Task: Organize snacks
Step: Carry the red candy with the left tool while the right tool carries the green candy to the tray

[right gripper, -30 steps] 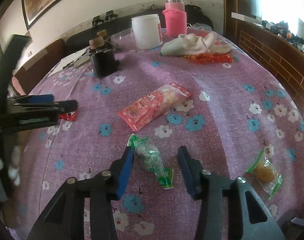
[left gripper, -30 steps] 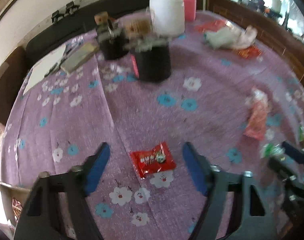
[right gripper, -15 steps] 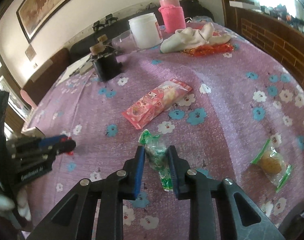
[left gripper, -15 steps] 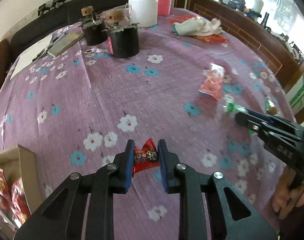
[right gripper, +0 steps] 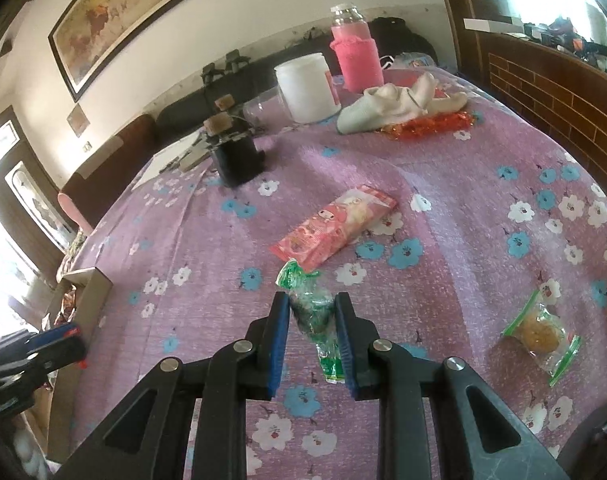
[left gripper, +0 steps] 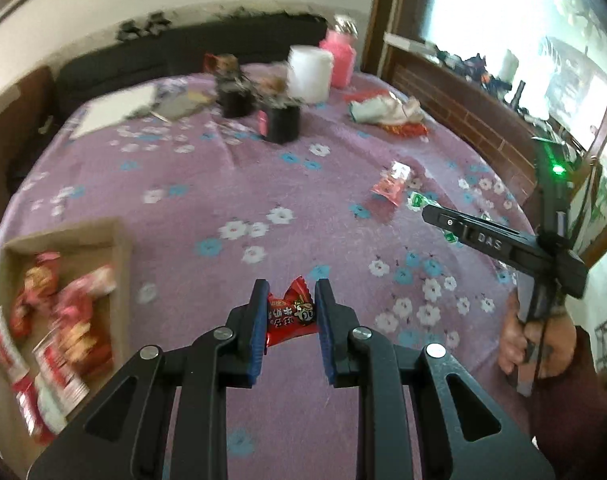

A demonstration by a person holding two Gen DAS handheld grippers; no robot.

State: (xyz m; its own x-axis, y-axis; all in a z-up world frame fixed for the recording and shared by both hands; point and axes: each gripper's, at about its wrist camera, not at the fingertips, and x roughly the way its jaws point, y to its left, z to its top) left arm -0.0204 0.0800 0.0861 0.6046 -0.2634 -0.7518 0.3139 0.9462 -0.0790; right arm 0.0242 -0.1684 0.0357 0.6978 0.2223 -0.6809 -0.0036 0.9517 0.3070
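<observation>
The red candy (left gripper: 290, 312) sits pinched between the blue fingers (left gripper: 259, 320) of the left gripper (left gripper: 289, 320), lifted above the bench (left gripper: 207, 184) beside the cardboard box (left gripper: 119, 248) at its left edge. The green sweet (right gripper: 310, 308) is clamped between the right gripper (right gripper: 312, 334) fingers near the bench's front edge, just below the pink packet (right gripper: 335, 226).

The tabletop (right gripper: 483, 184) is covered by a purple cloth printed with white and blue flowers. With the pink snack packet (right gripper: 335, 228) near its middle as landmark, a black pot (right gripper: 237, 158), a white tub (right gripper: 307, 88) and a pink-sleeved bottle (right gripper: 355, 60) stand beyond it, and a white rag (right gripper: 399, 104) lies over orange wrappers beside them. A clear-bagged biscuit (right gripper: 539, 330) lies nearer and right of the packet, and an open cardboard box (left gripper: 63, 300) of snacks sits at the left edge.
</observation>
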